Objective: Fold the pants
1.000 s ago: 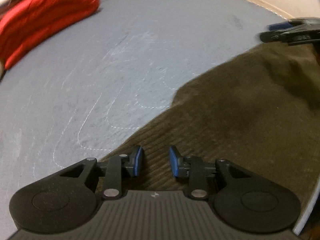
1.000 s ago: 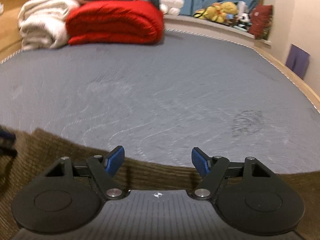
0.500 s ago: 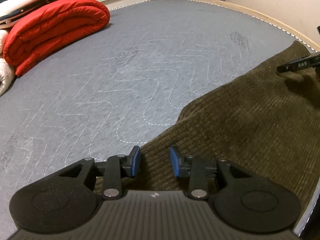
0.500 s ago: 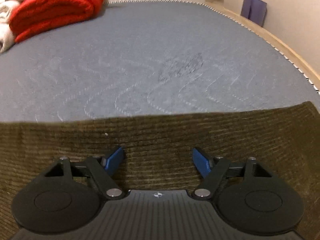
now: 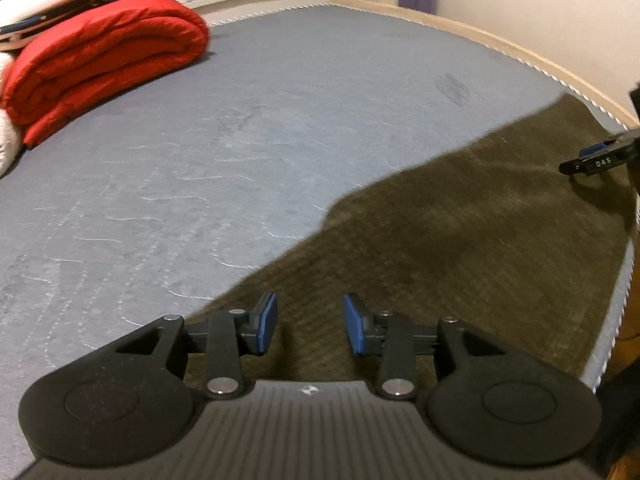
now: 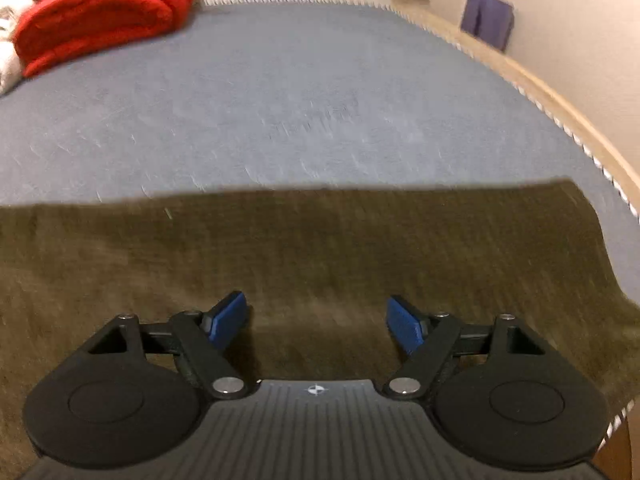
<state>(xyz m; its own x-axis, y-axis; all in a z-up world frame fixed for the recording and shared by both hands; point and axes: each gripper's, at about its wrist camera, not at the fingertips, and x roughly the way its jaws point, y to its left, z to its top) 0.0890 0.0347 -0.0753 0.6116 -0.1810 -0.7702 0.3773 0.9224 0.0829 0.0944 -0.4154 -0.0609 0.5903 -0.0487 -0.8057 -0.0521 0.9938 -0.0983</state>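
Hovering over pants [image 5: 460,248]: left gripper [image 5: 310,330] just widened, right gripper [image 6: 316,320] wide, both seemingly empty; pinch the hem edge squarely.

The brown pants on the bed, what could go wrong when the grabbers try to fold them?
The pants lie at the mattress edge, so a tug might slide them off. Both the left gripper and right gripper are open with nothing pinched; the left's jaws have just been opening. Closing now might miss the cloth.

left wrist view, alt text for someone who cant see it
Open left gripper above olive corduroy pants spread flat on a grey mattress, nothing between its blue pads. A folded red blanket lies far left; the right gripper shows at the right edge.
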